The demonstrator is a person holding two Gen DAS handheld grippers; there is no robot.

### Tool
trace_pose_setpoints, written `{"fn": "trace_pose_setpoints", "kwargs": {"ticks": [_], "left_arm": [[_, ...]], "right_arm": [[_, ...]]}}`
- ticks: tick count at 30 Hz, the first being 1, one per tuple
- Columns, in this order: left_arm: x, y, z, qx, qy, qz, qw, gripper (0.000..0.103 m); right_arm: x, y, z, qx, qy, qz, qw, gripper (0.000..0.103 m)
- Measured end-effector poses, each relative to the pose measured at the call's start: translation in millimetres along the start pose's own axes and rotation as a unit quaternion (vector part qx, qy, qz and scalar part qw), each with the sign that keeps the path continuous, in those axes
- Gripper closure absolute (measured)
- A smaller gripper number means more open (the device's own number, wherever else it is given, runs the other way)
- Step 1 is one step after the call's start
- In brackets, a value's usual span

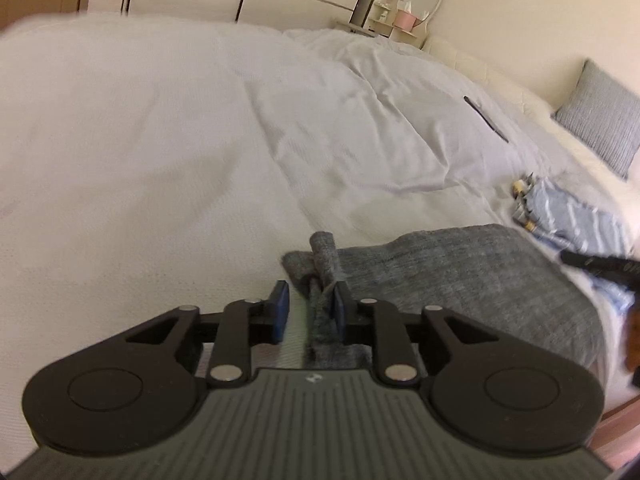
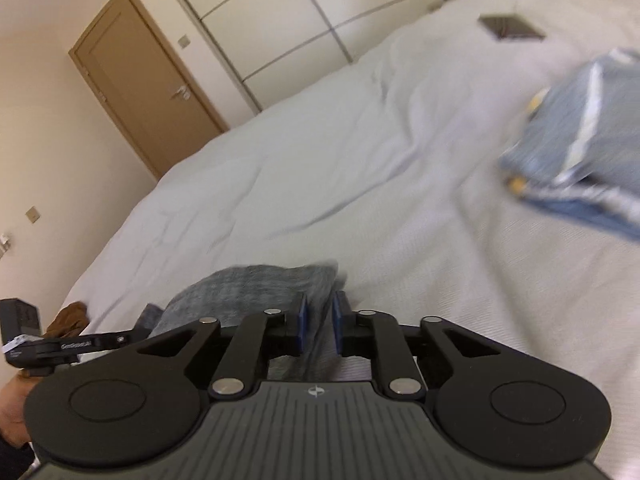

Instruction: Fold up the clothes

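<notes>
Over on the left, the left gripper (image 1: 308, 306) has its blue pads (image 1: 280, 308) parted, and a twisted corner of the grey knit garment (image 1: 460, 276) runs up between them, lying against the right-hand pad only, so this looks like a loose hold or a release rather than a firm pinch. The grey knit itself lies low on the white bedspread (image 1: 160, 160), spreading away to the right of that corner. Moving across, the right gripper (image 2: 318, 326) shows its pads (image 2: 302, 320) drawn close with the garment's other edge (image 2: 248, 284) pinched between them, and that grip looks solid. Further right sits a folded blue striped garment (image 2: 580, 132), well apart from the grey one, and a dark flat object (image 2: 512, 28) rests far up the bed. My read: the grey piece is mid-fold, both corners being carried together. To do it well, the left side should close squarely on that twisted corner before any lift, or it will slip out; then both grippers ought to travel level and in step, keeping the edge taut so the knit lays down flat without bunching, and set the corners onto the far edge before letting go. Keep it clear of the striped pile on the right.
</notes>
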State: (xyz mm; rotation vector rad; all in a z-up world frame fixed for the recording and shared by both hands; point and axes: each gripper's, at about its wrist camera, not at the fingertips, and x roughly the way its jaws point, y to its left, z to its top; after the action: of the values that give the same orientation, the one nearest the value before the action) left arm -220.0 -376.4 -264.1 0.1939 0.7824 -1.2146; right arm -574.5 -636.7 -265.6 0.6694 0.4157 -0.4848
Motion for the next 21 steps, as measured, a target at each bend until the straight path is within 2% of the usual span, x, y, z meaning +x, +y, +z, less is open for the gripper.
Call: {"fn": "trace_pose_setpoints", "kwargs": {"ticks": [4,6,9,11,13,15,16,18,21], "left_arm": [[-40,-24,-1,0.056,-0.045,0.032,0.9969,0.084],[-48,-48,-3,0.082,-0.053,0.007,0.9952,0.084],[-35,-83,-11,0.124,-0.036,-0.031,0.9912,0.084],[-17,-100,-17,0.147,-0.015,-0.044,0.9881,0.084],[4,-101,-24,0.158,0.011,-0.035,0.9867,0.082],[24,-101,-30,0.170,0.036,-0.027,0.9845,0.082],[24,-101,-29,0.171,0.036,-0.025,0.9843,0.081],[19,-101,-25,0.175,0.030,-0.019,0.9840,0.081],[23,-97,-23,0.184,0.028,-0.007,0.9825,0.080]], "right_arm": [[-38,18,1,-0.048,-0.041,-0.013,0.998,0.086],[-50,38,-8,-0.078,-0.048,0.008,0.996,0.086],[-47,77,-30,-0.133,-0.041,0.054,0.989,0.086],[-31,99,-45,-0.171,-0.021,0.064,0.983,0.087],[-10,108,-58,-0.204,0.007,0.053,0.977,0.089],[14,109,-70,-0.233,0.039,0.031,0.971,0.096],[22,109,-74,-0.243,0.051,0.024,0.968,0.101],[25,106,-75,-0.239,0.055,0.028,0.969,0.103],[13,104,-65,-0.238,0.030,0.033,0.970,0.103]]}}
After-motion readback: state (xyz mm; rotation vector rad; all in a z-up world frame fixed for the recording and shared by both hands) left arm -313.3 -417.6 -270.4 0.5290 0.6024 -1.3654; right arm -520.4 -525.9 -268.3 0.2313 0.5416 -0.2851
